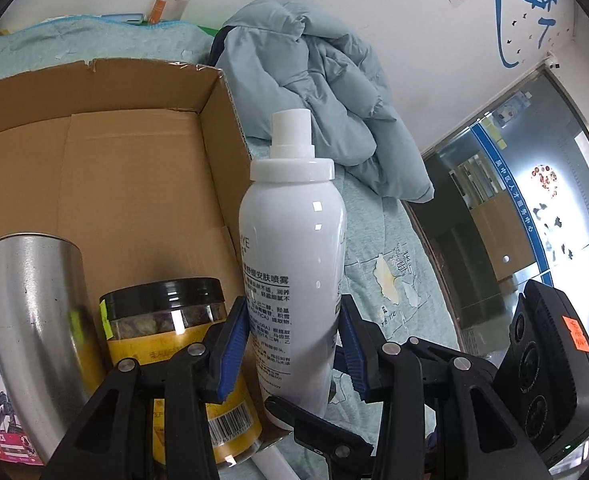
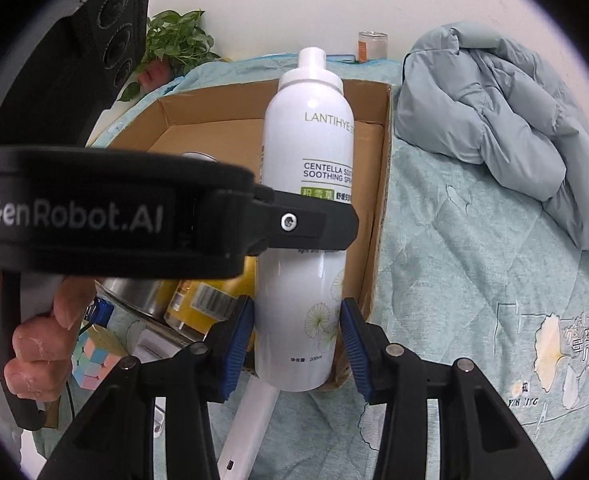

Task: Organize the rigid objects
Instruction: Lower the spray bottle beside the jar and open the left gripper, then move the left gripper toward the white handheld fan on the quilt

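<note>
A white spray bottle [image 1: 292, 256] stands upright, held at the right edge of an open cardboard box [image 1: 126, 176]. My left gripper [image 1: 292, 344] is shut on its lower body. In the right wrist view the same bottle [image 2: 304, 216] sits between my right gripper's [image 2: 298, 340] blue pads, which touch both its sides near the base, while the left gripper's finger [image 2: 310, 224] crosses its middle. The box [image 2: 378, 200] holds a steel cup [image 1: 34, 320] and a yellow-labelled jar [image 1: 174, 344].
A grey-blue jacket [image 1: 326, 92] lies on the teal quilt [image 2: 474, 280] to the right of the box. A glass jar [image 1: 172, 4] stands by the wall. A pastel cube [image 2: 94, 356] and a white device [image 2: 250, 420] lie in front of the box. A plant [image 2: 174, 44] is at the back left.
</note>
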A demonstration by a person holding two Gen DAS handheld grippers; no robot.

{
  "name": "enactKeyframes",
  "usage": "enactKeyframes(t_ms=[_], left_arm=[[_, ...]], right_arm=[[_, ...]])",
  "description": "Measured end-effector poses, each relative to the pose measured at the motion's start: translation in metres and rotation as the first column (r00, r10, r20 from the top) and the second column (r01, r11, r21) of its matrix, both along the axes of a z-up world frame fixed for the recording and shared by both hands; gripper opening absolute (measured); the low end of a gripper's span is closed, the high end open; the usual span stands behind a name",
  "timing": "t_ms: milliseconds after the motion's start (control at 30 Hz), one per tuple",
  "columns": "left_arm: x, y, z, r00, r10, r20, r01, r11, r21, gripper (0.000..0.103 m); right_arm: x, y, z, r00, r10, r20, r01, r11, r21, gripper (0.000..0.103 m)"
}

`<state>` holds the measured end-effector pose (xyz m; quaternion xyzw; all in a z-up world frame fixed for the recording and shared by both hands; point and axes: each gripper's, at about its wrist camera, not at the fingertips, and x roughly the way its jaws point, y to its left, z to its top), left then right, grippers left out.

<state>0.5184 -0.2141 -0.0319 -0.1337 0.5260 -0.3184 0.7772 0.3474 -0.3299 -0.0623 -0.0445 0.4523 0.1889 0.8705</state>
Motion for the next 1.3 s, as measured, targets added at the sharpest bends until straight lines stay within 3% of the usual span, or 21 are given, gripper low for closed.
enactKeyframes(t_ms=[133, 367, 433, 467, 533, 567, 600, 633, 700, 867, 1000, 1133, 1233, 1300], left_arm=[[0.011, -0.005, -0.013, 0.999, 0.016, -0.036, -0.015, 1.000, 0.021, 0.042], [-0.002, -0.009, -0.006, 1.000, -0.006, 0.017, 0.005, 0.998, 0.068, 0.043], [-0.020, 0.000, 0.007, 0.996, -0.003, 0.086, -0.003, 0.997, 0.071, 0.048], [-0.032, 0.008, 0.015, 0.994, 0.003, 0.113, -0.011, 0.998, 0.065, 0.058], [-0.059, 0.026, 0.029, 0.980, 0.053, 0.194, -0.068, 0.995, 0.072, 0.082], [-0.076, 0.037, 0.037, 0.964, 0.085, 0.250, -0.107, 0.991, 0.076, 0.100], [-0.094, 0.048, 0.044, 0.945, 0.112, 0.308, -0.143, 0.986, 0.080, 0.102], [-0.118, 0.059, 0.052, 0.912, 0.139, 0.387, -0.190, 0.977, 0.097, 0.102], [-0.149, 0.073, 0.060, 0.877, 0.150, 0.457, -0.232, 0.964, 0.130, 0.102], [-0.222, 0.109, 0.079, 0.825, 0.167, 0.540, -0.311, 0.931, 0.189, 0.102], [-0.281, 0.144, 0.109, 0.792, 0.165, 0.587, -0.399, 0.868, 0.294, 0.102], [-0.342, 0.172, 0.145, 0.733, 0.137, 0.666, -0.456, 0.826, 0.332, 0.103], [-0.366, 0.180, 0.144, 0.739, 0.184, 0.648, -0.471, 0.828, 0.303, 0.103], [-0.376, 0.183, 0.126, 0.769, 0.220, 0.600, -0.442, 0.862, 0.250, 0.103]], right_arm=[[0.007, 0.000, -0.003, 0.999, -0.026, -0.035, 0.027, 1.000, 0.013, 0.043], [0.007, -0.003, -0.005, 0.992, -0.100, -0.081, 0.100, 0.995, -0.002, 0.042], [0.000, -0.007, 0.001, 0.990, -0.129, -0.052, 0.129, 0.992, -0.001, 0.044], [-0.005, -0.010, 0.005, 0.989, -0.146, -0.026, 0.146, 0.989, -0.004, 0.046], [-0.029, -0.015, 0.017, 0.985, -0.166, 0.055, 0.165, 0.986, 0.022, 0.070], [-0.042, -0.016, 0.021, 0.980, -0.172, 0.098, 0.169, 0.985, 0.032, 0.090], [-0.057, -0.017, 0.024, 0.974, -0.176, 0.145, 0.173, 0.984, 0.032, 0.099], [-0.071, -0.017, 0.024, 0.968, -0.177, 0.175, 0.175, 0.984, 0.025, 0.103], [-0.093, -0.015, 0.018, 0.966, -0.180, 0.183, 0.180, 0.984, 0.016, 0.103], [-0.136, -0.004, 0.001, 0.972, -0.165, 0.169, 0.164, 0.986, 0.018, 0.103], [-0.168, -0.001, -0.009, 0.982, -0.154, 0.110, 0.150, 0.988, 0.043, 0.103], [-0.202, -0.003, -0.021, 0.984, -0.179, 0.016, 0.177, 0.981, 0.081, 0.103], [-0.219, 0.006, -0.024, 0.985, -0.165, 0.044, 0.162, 0.985, 0.060, 0.103], [-0.220, 0.014, -0.025, 0.986, -0.147, 0.083, 0.145, 0.989, 0.033, 0.103]])
